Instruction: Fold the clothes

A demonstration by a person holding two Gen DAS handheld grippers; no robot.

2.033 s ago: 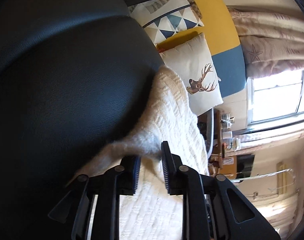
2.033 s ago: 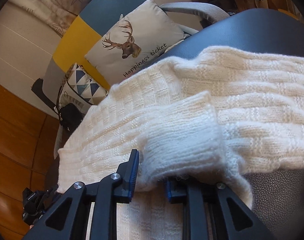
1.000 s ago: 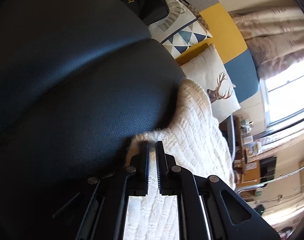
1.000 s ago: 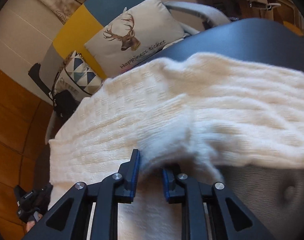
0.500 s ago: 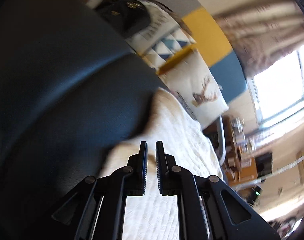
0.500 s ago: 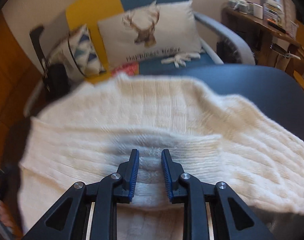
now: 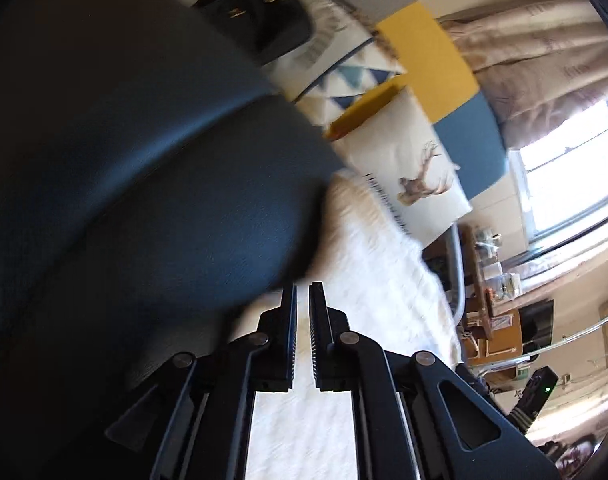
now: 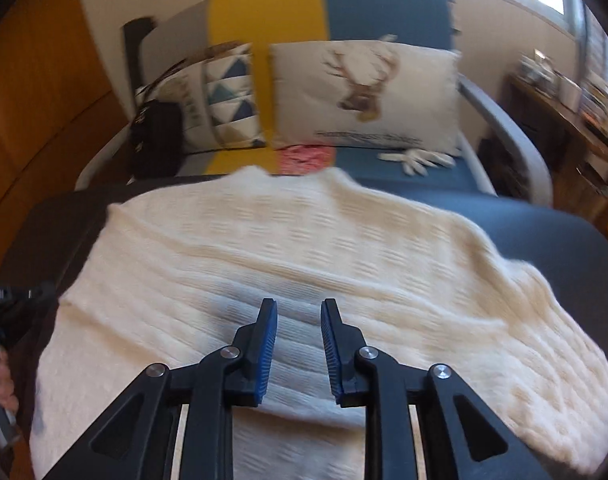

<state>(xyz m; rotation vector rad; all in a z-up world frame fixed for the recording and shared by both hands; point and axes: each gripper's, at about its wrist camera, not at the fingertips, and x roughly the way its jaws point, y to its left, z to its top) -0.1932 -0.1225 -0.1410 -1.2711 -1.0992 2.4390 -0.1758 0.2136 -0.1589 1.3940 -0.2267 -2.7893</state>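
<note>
A cream knitted sweater point(image 8: 304, 248) lies spread on a black padded surface point(image 8: 564, 248), with a sleeve folded across its body. My right gripper point(image 8: 299, 308) hovers over the near middle of the sweater, open, with nothing between its blue pads. In the left wrist view, which is blurred, my left gripper point(image 7: 302, 294) is shut at the sweater's point(image 7: 384, 264) left edge, where the knit meets the black surface point(image 7: 164, 220). The right wrist view shows that left gripper point(image 8: 20, 300) at the sweater's left edge, with a hand point(image 8: 2, 384) behind it.
Beyond the black surface stands a yellow and blue sofa point(image 8: 364, 4) with a deer cushion point(image 8: 364, 96), a triangle-pattern cushion point(image 8: 228, 100) and a black handbag point(image 8: 156, 136). A pink item point(image 8: 304, 156) lies on its seat. A wooden shelf point(image 8: 564, 120) stands at right.
My right gripper let go of the sleeve cuff, laid it on the sweater's body and drew back. My left gripper closed at the sweater's left edge and has swung with it.
</note>
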